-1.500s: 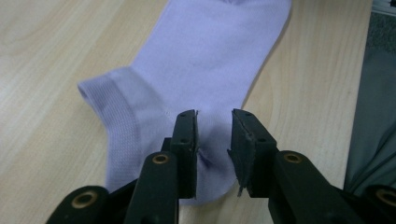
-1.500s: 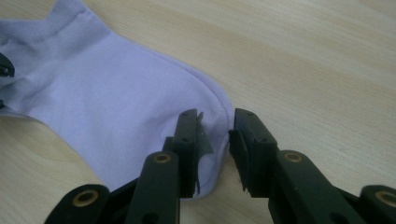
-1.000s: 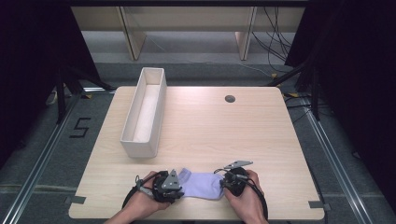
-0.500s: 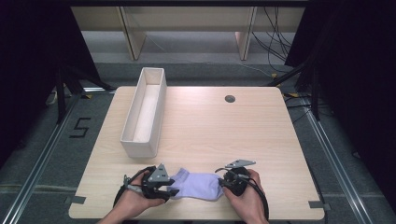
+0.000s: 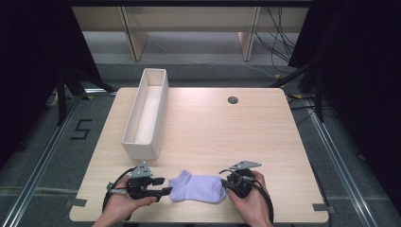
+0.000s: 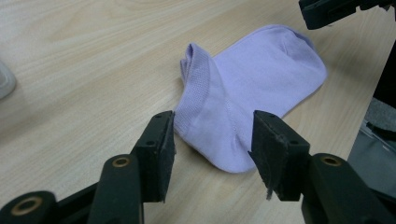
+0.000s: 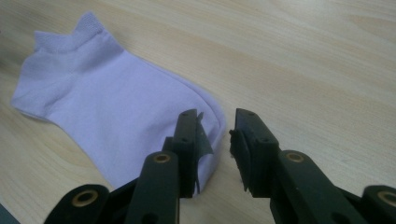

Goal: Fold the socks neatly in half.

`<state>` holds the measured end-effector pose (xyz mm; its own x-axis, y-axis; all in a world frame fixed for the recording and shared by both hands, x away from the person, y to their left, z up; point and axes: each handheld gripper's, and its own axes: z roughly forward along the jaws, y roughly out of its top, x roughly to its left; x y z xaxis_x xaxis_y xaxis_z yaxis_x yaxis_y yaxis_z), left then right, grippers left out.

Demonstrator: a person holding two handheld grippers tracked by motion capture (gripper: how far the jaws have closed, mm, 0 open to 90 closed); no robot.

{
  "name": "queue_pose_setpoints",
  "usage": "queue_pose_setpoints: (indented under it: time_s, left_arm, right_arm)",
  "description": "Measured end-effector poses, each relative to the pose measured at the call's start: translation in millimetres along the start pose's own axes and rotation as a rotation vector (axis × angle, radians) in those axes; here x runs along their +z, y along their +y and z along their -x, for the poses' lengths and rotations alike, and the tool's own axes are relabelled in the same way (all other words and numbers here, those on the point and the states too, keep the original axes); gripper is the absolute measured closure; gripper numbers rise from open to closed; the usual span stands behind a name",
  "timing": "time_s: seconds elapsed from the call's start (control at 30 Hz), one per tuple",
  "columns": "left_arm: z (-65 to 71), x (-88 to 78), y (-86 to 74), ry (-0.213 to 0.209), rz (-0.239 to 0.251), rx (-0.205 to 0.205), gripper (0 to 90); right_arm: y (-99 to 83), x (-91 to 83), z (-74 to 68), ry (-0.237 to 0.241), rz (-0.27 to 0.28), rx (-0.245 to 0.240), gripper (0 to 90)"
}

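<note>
Pale wooden table, a lilac sock [image 5: 198,187] laid flat near its front edge, between two hand-held grippers.

At the sock's cuff end, the left gripper [image 5: 165,186] is seen released, its jaws just opened wide with the cuff between them but ungripped. The right gripper [image 7: 215,140] is parted at the toe, nothing clamped. A long white bin [image 5: 146,113] stands by the left edge. Judged step: flattening finished; regrasping is likely called for next.
</note>
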<state>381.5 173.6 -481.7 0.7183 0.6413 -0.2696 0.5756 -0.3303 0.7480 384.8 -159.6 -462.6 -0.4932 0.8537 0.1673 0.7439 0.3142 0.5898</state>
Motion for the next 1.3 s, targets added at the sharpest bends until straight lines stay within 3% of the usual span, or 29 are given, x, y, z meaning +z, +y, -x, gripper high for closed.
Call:
queue_pose_setpoints:
  time_s: [0.07, 0.13, 0.17, 0.2, 0.27, 0.3, 0.33, 0.4, 0.43, 0.5, 0.57, 0.63, 0.67, 0.97, 1.13, 1.27, 1.3]
  left_arm:
    - [-0.7, 1.5, -1.1, 0.0, 0.003, -0.007, 50.7]
    - [-0.9, 4.2, -1.2, -0.009, 0.009, -0.029, 52.5]
    - [-1.7, 5.3, -0.9, -0.018, 0.01, -0.029, 53.2]
    - [-1.3, 6.2, -0.6, -0.014, 0.015, -0.036, 53.9]
    - [-1.8, 7.6, -0.8, -0.017, 0.019, -0.037, 54.4]
    - [-1.9, 8.4, -0.8, -0.013, 0.018, -0.039, 54.6]
    - [-2.3, 8.8, -0.9, -0.017, 0.017, -0.045, 54.9]
    - [-2.0, 10.8, -2.4, -0.015, 0.027, -0.062, 55.8]
    - [-2.5, 11.0, -3.1, -0.015, 0.024, -0.058, 57.0]
    - [-2.5, 10.9, -3.3, -0.009, 0.019, -0.06, 58.1]
    - [-2.9, 11.0, -2.9, -0.008, 0.021, -0.06, 58.8]
    - [-2.7, 10.2, -1.9, -0.005, 0.017, -0.061, 59.2]
    - [-3.5, 10.4, -1.7, -0.024, 0.02, -0.064, 59.2]
    - [-6.8, 12.6, 2.3, -0.009, 0.022, -0.066, 56.8]
    - [-13.3, 18.3, 2.3, 0.023, -0.006, -0.076, 57.2]
    - [-17.4, 23.7, 2.4, -0.001, -0.011, -0.098, 57.0]
    - [-18.0, 25.2, 3.2, 0.0, -0.017, -0.097, 56.8]
  right_arm:
    - [0.8, 0.3, -0.5, 0.017, -0.013, 0.013, 72.6]
    - [1.1, -0.3, -3.1, -0.014, -0.006, 0.008, 75.1]
    - [1.1, -1.5, -5.5, -0.013, -0.016, 0.03, 76.5]
    - [1.5, -1.7, -4.1, -0.015, -0.002, 0.006, 79.0]
    - [2.0, -3.0, -7.0, -0.012, -0.007, 0.013, 82.3]
    - [2.7, -1.5, -5.0, -0.008, 0.016, -0.032, 83.9]
    - [3.4, -1.9, -6.1, -0.011, 0.006, -0.037, 85.2]
    - [4.3, -2.5, -8.4, -0.014, -0.004, -0.032, 86.9]
    - [4.9, -2.6, -12.3, 0.012, -0.024, 0.001, 87.7]
    - [6.2, -1.5, -15.3, 0.012, -0.016, -0.003, 88.8]
    - [8.9, -0.5, -17.1, 0.012, -0.023, -0.029, 89.5]
    - [10.4, 1.2, -20.0, 0.019, -0.021, -0.033, 89.8]
    - [11.3, 2.1, -21.9, 0.027, -0.025, -0.033, 89.9]
    - [21.7, 11.0, -37.2, 0.068, -0.037, -0.064, 89.1]
    - [26.0, 27.2, -46.8, 0.094, -0.058, -0.089, 88.6]
    - [25.0, 36.7, -49.9, 0.104, -0.094, -0.085, 88.7]
    - [24.8, 38.9, -52.5, 0.106, -0.113, -0.062, 88.7]
